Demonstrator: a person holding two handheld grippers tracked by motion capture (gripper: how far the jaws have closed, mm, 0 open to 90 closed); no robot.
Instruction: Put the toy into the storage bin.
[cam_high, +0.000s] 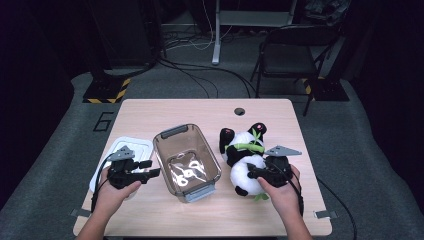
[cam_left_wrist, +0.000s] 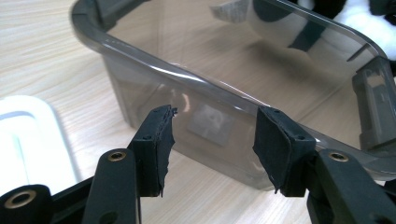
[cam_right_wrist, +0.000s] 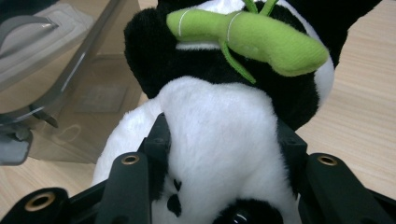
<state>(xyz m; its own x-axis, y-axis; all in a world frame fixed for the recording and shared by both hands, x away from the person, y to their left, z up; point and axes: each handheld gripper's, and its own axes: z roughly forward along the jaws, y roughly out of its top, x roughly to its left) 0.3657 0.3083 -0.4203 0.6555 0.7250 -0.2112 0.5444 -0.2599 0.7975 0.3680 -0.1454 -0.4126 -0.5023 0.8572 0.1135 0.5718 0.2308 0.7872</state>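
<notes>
- Left claw (cam_high: 150, 169) held spread and empty just beside the clear bin's (cam_high: 186, 159) wall, over a white lid (cam_high: 131, 147) on the desk (cam_high: 150, 112); probably placed to steady the bin.
- Bin left open, likely to receive the toy.
- Right claw (cam_high: 254, 172) pinched the plush panda's (cam_right_wrist: 219, 126) white head at the desk's right: black and white, green bamboo across the chest.

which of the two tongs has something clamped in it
The right tongs, shut on the plush panda, its white fur bulging between the jaws. The left tongs stand open, facing the clear plastic box with nothing between them.
</notes>
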